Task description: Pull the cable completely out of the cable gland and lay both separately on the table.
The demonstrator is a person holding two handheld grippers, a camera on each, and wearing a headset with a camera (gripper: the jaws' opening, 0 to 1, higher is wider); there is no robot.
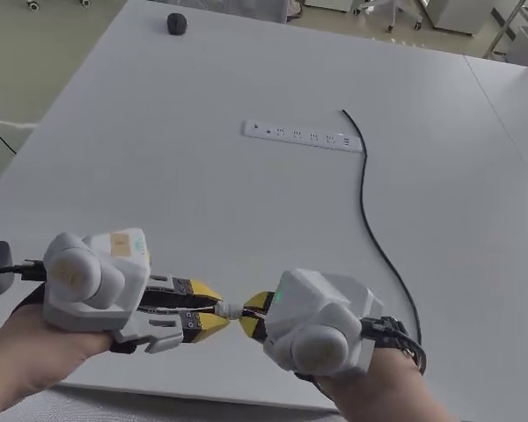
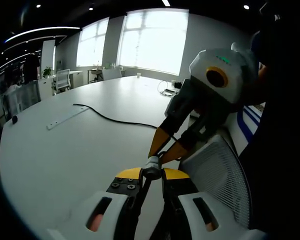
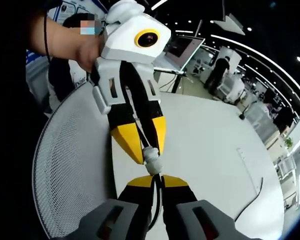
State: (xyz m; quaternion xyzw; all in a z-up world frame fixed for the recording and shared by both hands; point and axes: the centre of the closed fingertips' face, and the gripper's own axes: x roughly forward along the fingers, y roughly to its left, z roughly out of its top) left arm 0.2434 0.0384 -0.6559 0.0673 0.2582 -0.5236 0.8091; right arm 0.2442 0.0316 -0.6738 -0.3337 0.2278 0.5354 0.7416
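Now, w/ the left tool (image 1: 218, 314) pinching the white gland (image 1: 231, 310) & the right tool (image 1: 249, 316) pinching the black cable (image 3: 158, 192) over the counter (image 1: 246, 202) edge, hold both tight & pull straight apart, no twisting.

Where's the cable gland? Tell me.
The cable gland is bottom centre in the head view, between left gripper and right gripper tips, above the table edge.

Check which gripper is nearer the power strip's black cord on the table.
Right. The right gripper, shut on the cable, is just left of the cord in the head view; the left gripper, shut on the cable gland, is farther left.
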